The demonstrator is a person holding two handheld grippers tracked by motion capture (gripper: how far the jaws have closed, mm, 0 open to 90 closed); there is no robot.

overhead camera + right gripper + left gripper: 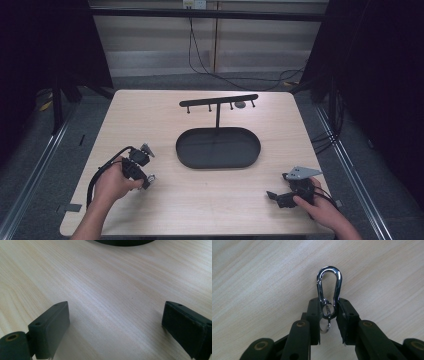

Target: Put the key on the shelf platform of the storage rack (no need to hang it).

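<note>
High view: left gripper (148, 179) sits low over the table (150, 115) at front left, with a small silver carabiner (151, 177) at its tip. Right gripper (272, 195) rests at front right. An oval black tray (185, 150) lies mid-table; a hook rack (218, 100) stands on a post behind it, well apart from both grippers.

Left gripper view: jaws clenched on the carabiner (329, 293), pads pinching its lower end beside the gate. A key ring (325, 326) dangles below, between the jaws. The rounded top sticks out free above the table.

Right gripper view: jaws released, standing wide with bare wood between them; tray edge (120, 242) at the top.

Risk, slip: the grip is on a narrow, smooth metal end, so the carabiner could likely swivel or squirt out when lifted.

Risk, snag: the loose ring could catch on a pad or a rack hook.

Risk, gate: pressing next to the gate may hinder opening it.
</note>
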